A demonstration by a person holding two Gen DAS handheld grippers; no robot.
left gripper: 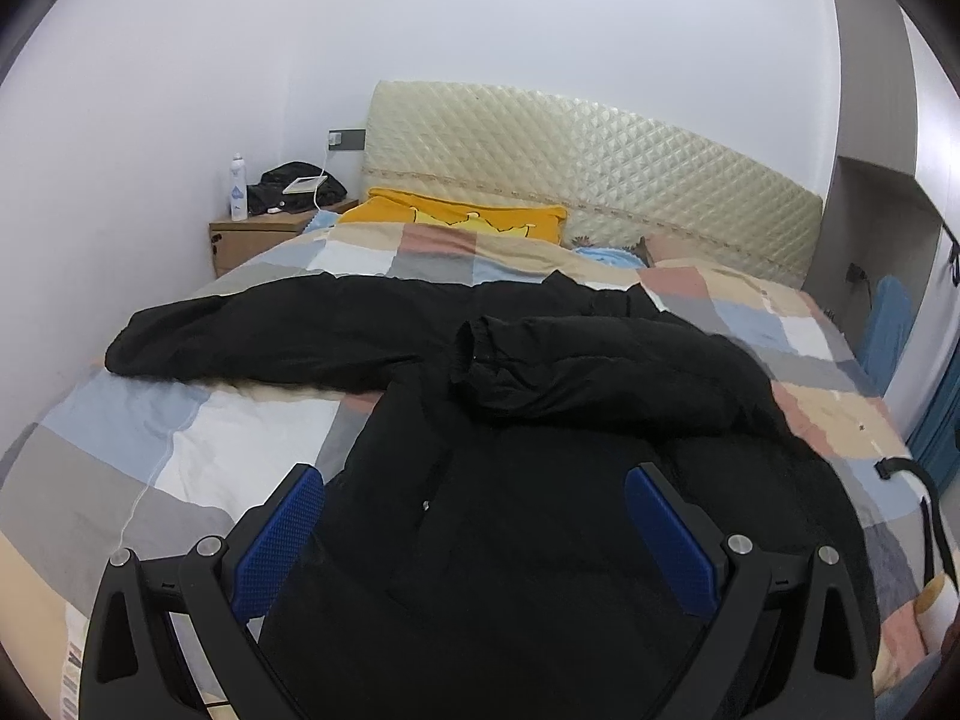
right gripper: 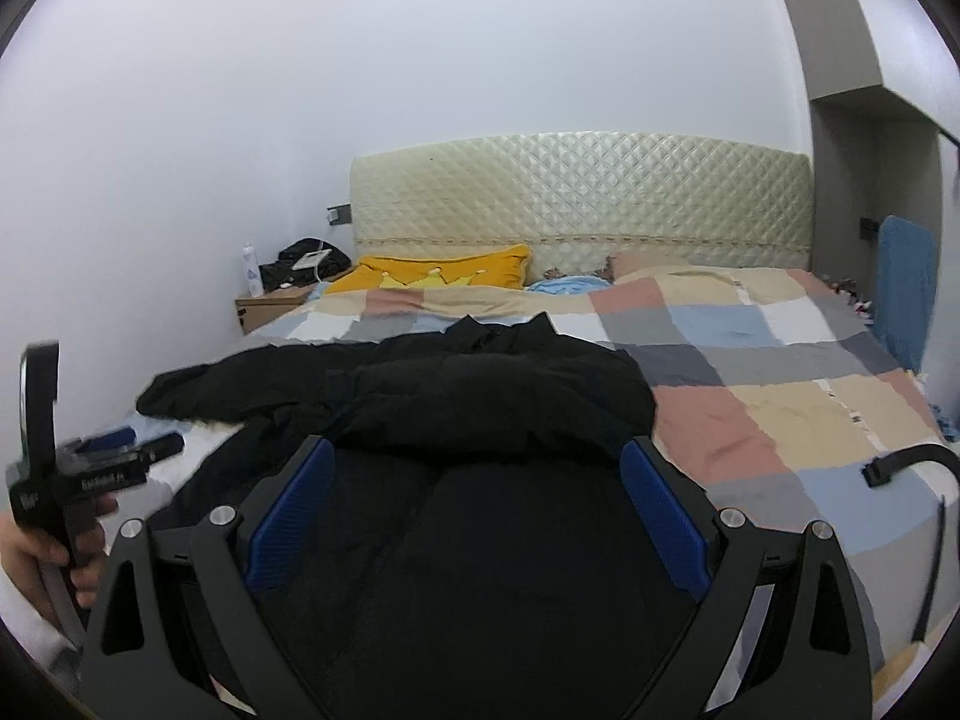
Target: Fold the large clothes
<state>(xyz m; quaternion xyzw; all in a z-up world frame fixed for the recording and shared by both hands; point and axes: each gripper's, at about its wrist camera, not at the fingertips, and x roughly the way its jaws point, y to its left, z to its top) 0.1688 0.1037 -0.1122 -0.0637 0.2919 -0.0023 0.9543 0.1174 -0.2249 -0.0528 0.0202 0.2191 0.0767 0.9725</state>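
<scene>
Left wrist view is showing the left hand-held gripper (left gripper: pixel 474 510) hanging wide open over a black jacket (left gripper: pixel 540 480), gripping nothing. The jacket is lying spread on the bed (left gripper: pixel 180 456), its body directly under and ahead of the blue fingers (left gripper: pixel 288 531). One sleeve (left gripper: pixel 252 336) is stretching away to the far left, and the other sleeve (left gripper: pixel 576 372) is lying folded across the chest just ahead. The right hand-held gripper (right gripper: pixel 477 501) is likewise hovering fully open and empty above the jacket's lower body (right gripper: pixel 510 570).

The jacket is looking padded, soft and limp, likely bulky rather than heavy, and it is probably going to sag and slide on itself. The outstretched sleeve's cuff and the hem corners are looking like the best places to pinch.
</scene>
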